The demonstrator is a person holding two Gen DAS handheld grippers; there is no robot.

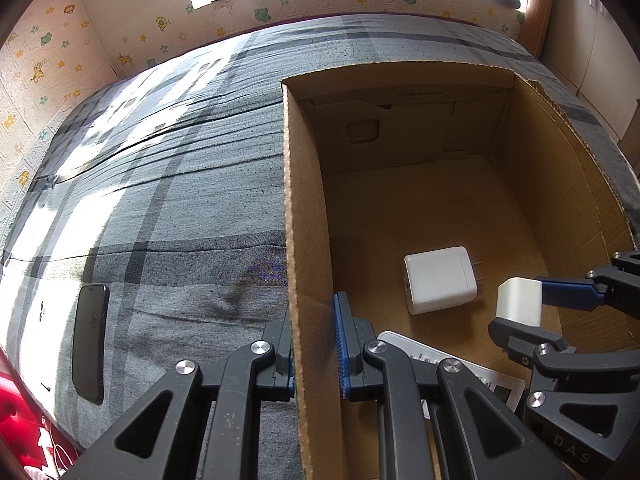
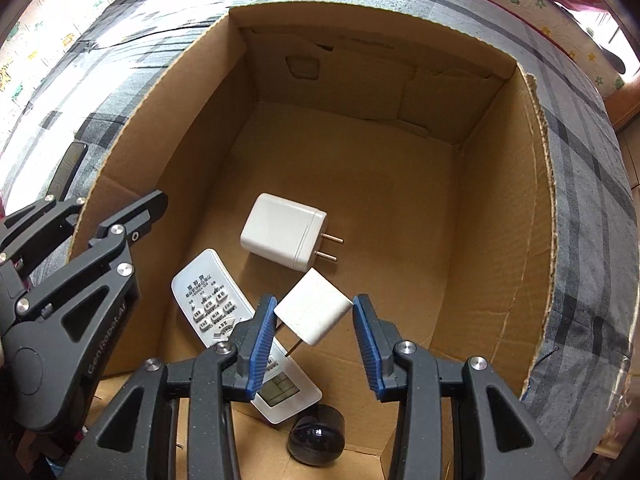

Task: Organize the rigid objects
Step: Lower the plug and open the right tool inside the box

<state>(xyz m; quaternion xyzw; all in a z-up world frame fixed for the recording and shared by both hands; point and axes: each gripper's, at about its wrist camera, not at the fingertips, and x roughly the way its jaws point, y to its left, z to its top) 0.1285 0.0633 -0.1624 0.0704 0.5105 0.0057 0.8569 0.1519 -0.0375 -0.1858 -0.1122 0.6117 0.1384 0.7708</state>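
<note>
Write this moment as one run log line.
left gripper: shut on box wall | right gripper: holds small charger above box | phone: outside

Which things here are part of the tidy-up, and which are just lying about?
In the job:
cardboard box
small white plug, held over the box by the right gripper
large white charger, remote control and black round object, already in the box
black phone, on the bedsheet

Lying about:
red fabric
</note>
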